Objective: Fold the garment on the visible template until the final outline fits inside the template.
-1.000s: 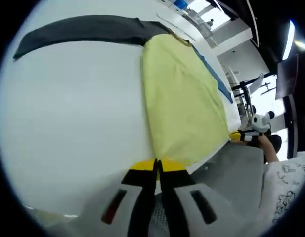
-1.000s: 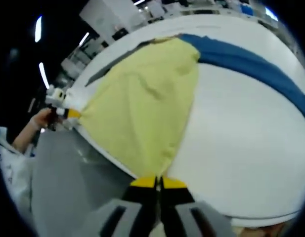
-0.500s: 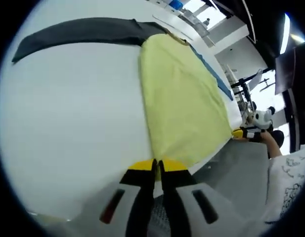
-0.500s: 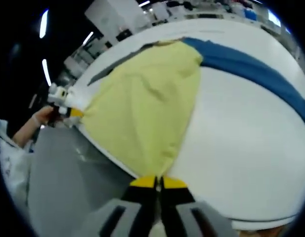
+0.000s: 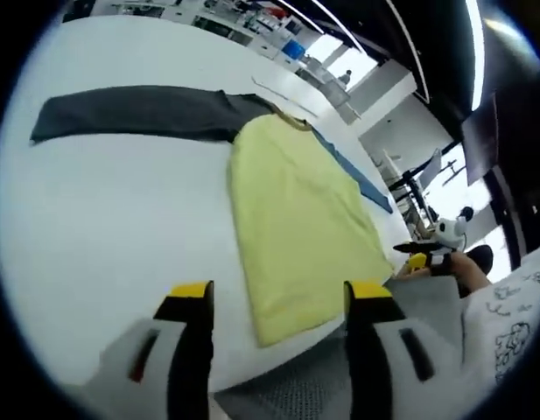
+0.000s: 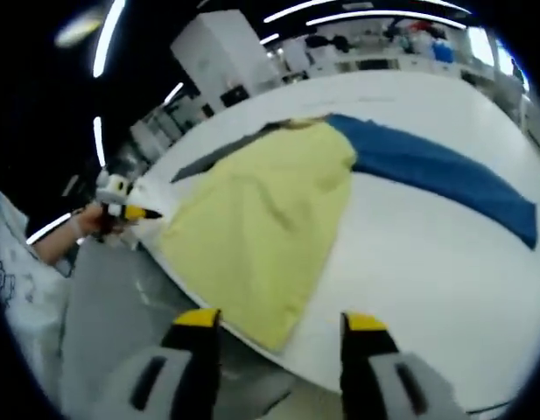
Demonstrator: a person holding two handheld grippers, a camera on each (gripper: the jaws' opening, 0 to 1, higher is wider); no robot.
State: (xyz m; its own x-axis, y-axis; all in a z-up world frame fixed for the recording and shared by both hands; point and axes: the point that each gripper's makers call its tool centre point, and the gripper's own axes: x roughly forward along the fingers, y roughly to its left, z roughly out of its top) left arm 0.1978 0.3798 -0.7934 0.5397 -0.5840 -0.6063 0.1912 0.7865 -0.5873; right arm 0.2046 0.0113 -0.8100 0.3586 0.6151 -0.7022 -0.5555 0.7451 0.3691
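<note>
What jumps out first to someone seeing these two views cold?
The yellow garment lying flat on the white table, its near edge close to the table's edge. A dark grey sleeve stretches out to one side of it and a blue sleeve to the other. The left gripper and right gripper both stand open just short of the garment, holding nothing.

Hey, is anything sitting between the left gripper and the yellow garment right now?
Nothing visible. The left gripper is open just short of the yellow garment, whose near edge lies between the jaws on the white table.
</note>
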